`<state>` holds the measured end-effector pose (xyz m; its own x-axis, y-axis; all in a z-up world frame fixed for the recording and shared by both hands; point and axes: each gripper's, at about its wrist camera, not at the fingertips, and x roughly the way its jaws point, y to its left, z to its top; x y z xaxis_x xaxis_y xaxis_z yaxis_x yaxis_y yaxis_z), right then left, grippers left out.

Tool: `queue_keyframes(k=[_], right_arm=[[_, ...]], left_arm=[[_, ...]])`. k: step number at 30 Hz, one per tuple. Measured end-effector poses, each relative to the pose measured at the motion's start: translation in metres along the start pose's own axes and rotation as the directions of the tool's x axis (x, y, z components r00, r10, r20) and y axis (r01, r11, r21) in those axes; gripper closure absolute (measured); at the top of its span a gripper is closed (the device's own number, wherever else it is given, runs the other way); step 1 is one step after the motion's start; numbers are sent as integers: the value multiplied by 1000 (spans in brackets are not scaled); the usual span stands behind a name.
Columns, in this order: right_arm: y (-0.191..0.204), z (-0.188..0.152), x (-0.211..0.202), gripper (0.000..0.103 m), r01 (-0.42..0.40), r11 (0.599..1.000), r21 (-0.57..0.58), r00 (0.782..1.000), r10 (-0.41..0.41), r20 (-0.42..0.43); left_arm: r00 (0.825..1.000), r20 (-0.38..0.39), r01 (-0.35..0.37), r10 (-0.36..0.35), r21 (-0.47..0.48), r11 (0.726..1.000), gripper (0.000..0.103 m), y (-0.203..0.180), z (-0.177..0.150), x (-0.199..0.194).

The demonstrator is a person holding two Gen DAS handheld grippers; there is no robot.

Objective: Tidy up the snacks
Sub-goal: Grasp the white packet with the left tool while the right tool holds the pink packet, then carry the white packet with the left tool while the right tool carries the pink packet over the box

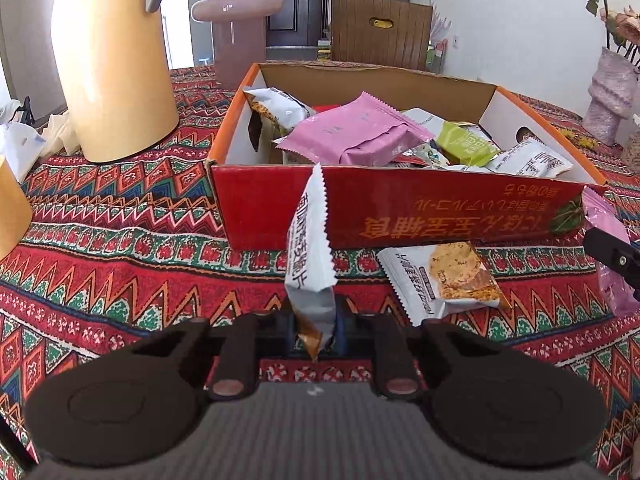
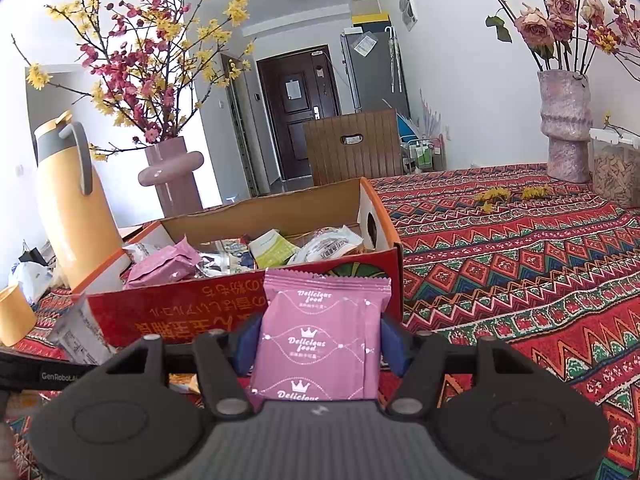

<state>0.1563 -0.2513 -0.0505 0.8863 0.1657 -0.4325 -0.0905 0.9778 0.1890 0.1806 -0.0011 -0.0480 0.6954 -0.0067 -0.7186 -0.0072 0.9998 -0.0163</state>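
A red cardboard box [image 1: 420, 208] with an open top sits on the patterned tablecloth and holds several snack packets, a pink one [image 1: 352, 136] uppermost. My left gripper [image 1: 315, 330] is shut on a white and silver snack packet [image 1: 310, 240] that stands upright in front of the box's near wall. Another white cookie packet [image 1: 444, 276] lies on the cloth to its right. In the right wrist view my right gripper [image 2: 320, 344] is shut on a pink "Delicious food" packet [image 2: 324, 340], held upright before the box [image 2: 192, 312].
A tall yellow jug [image 1: 108, 64] and a mauve vase [image 1: 236, 28] stand left of and behind the box. A yellow cup [image 2: 14, 316] is at the far left. A textured pink vase [image 2: 566, 128] with roses and a clear jar [image 2: 616, 172] stand at the back right.
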Motion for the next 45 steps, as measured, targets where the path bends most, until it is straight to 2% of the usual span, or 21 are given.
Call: queue_keyframes(k=[13, 20, 26, 29, 35, 41, 45], right_arm=[[3, 1, -13, 42, -12, 1000, -20, 999, 12, 42], [10, 27, -28, 42, -19, 998, -54, 992, 25, 122], [21, 61, -19, 42, -17, 995, -95, 983, 34, 180], [26, 78, -7, 42, -19, 994, -109, 982, 39, 186], [35, 100, 26, 42, -10, 992, -127, 986, 31, 165], [40, 95, 69, 42, 14, 993, -121, 992, 1, 123], [41, 82, 85, 42, 35, 991, -132, 995, -22, 96]], left_arm=[[988, 145, 43, -46, 22, 999, 85, 2, -1, -43], [967, 241, 72, -78, 36, 997, 85, -5, 27, -68], [948, 308, 71, -78, 35, 997, 85, -13, 60, -76], [942, 329, 57, -63, 27, 998, 85, -16, 76, -72], [942, 335, 12, -6, -16, 1000, 85, -15, 103, -51], [942, 330, -45, 61, -56, 997, 85, -9, 115, -14], [952, 291, -80, 97, -69, 994, 85, -5, 110, 14]])
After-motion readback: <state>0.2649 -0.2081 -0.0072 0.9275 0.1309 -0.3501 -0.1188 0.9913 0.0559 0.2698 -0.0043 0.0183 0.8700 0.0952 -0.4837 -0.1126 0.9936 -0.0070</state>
